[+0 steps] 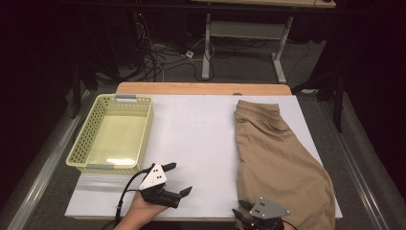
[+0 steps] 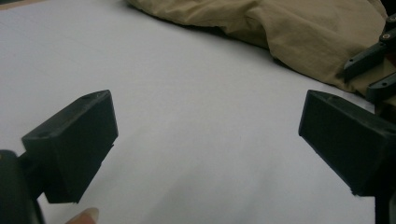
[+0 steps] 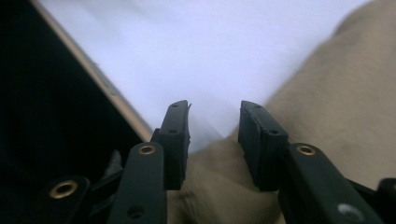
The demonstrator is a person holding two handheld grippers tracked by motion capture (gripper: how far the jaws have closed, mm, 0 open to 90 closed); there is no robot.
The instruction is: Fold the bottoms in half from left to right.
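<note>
Two black two-jaw grippers at the near edge of a white sheet covering a wooden table. Left gripper held in a hand low over bare white sheet, jaws spread wide apart with nothing between them, aimed across toward the cloth. Same wide gap in the left gripper view, blank white surface between the jaws. Right gripper at the bottom edge of the high view, over the near left corner of a pair of tan cotton shorts. Jaws part-way apart in the right gripper view, pointing down at the hem of the shorts where cloth meets sheet; pads not pressing on the fabric. Shorts laid flat on the right half of the sheet, waistband at the far end, legs toward the person. Pale yellow perforated plastic basket on the left side, well apart from the shorts.
</note>
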